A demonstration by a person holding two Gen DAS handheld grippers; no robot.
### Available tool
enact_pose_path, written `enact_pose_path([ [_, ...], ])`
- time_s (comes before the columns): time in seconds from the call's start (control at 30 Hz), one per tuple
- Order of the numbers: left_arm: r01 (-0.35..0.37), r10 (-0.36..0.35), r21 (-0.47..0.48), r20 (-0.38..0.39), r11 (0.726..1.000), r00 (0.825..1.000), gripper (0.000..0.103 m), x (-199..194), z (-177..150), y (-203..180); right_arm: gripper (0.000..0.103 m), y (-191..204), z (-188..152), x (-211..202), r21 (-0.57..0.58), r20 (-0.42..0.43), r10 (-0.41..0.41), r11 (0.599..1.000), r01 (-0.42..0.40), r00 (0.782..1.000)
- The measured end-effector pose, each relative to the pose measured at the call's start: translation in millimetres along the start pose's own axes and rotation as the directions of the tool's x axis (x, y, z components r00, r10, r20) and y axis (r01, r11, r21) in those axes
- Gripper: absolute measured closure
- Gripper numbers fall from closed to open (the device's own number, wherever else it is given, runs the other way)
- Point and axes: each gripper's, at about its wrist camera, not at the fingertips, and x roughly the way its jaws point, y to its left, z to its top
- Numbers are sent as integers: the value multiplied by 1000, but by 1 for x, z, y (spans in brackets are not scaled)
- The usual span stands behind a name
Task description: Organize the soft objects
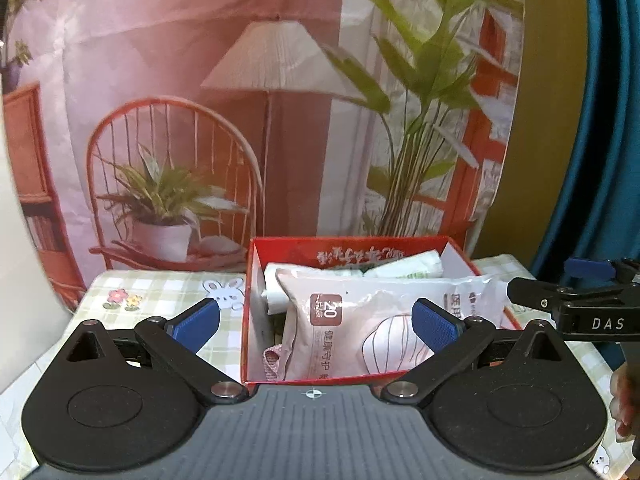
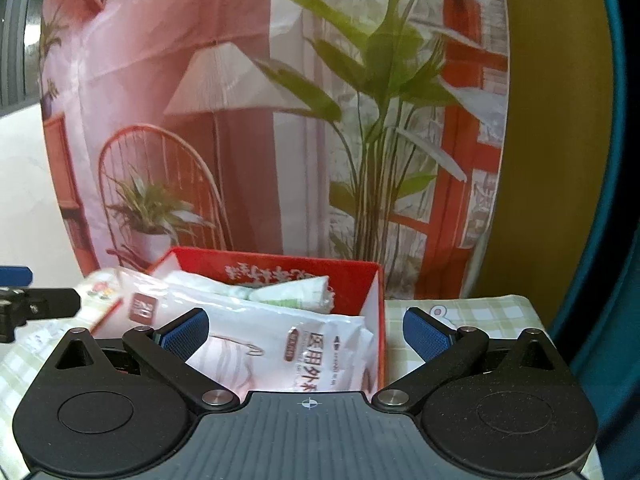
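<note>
A red box stood on the checked surface before a printed backdrop and teal curtain. A pink packet lay inside it. The left tool and right tool gaped wide, holding nothing.

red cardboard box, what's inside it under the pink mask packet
Inside the red cardboard box, the pink plastic mask packet lies on top. Behind it sit white rolled plastic bags; a pink fabric edge peeks out below. The box floor is covered.
</note>
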Motion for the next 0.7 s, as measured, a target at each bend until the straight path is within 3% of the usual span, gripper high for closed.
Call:
enact_pose_path([
  [0.4,-80,79,6,85,997,993,0,-75,-9,-3,0,23,3,-76,0,60,6,1000,-6,998],
  [0.7,-74,76,-19,137,997,988,0,-125,-16,-9,0,36,-1,-132,6,101,-20,1000,19,995],
])
